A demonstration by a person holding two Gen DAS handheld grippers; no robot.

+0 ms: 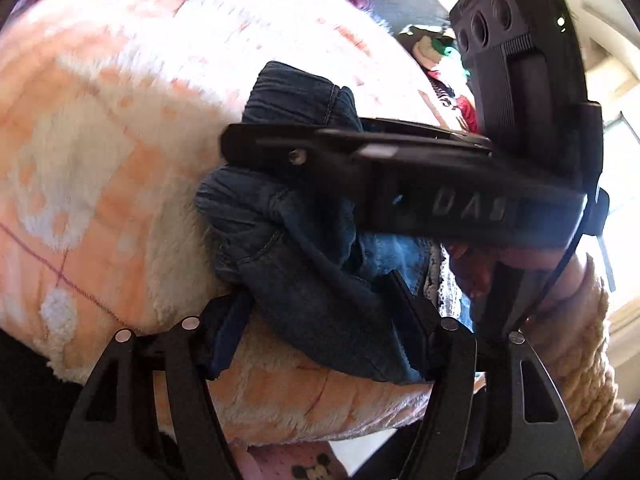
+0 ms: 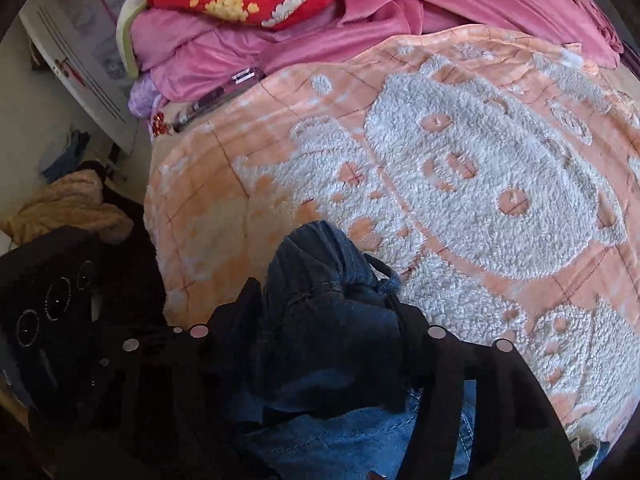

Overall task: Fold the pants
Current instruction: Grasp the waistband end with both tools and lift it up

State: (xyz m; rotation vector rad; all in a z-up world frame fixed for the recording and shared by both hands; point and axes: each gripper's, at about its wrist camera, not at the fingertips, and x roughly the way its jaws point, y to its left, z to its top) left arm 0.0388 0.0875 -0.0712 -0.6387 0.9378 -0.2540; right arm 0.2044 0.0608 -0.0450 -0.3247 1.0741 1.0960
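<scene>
2 tools (image 1: 316, 320) (image 2: 316, 320) each clamp bunched, dark-blue denim pants (image 1: 296, 240) on blanket (image 1: 100, 160).

Sunlit bed (image 2: 460, 184) — white cabinet (image 2: 76, 40) behind.

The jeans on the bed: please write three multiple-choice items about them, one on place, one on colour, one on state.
1. Where do the jeans lie?
A. on the orange and white blanket
B. on the floor
C. on a wooden chair

2. What colour are the jeans?
A. red
B. dark blue
C. white

3. In what state are the jeans?
A. spread out flat
B. bunched up between the fingers of each hand-held gripper
C. folded into a neat square

Answers:
1 A, the fleecy blanket shows around and under them.
2 B, the denim is dark blue in both views.
3 B, crumpled cloth fills the left hand-held gripper and the right hand-held gripper.
</scene>
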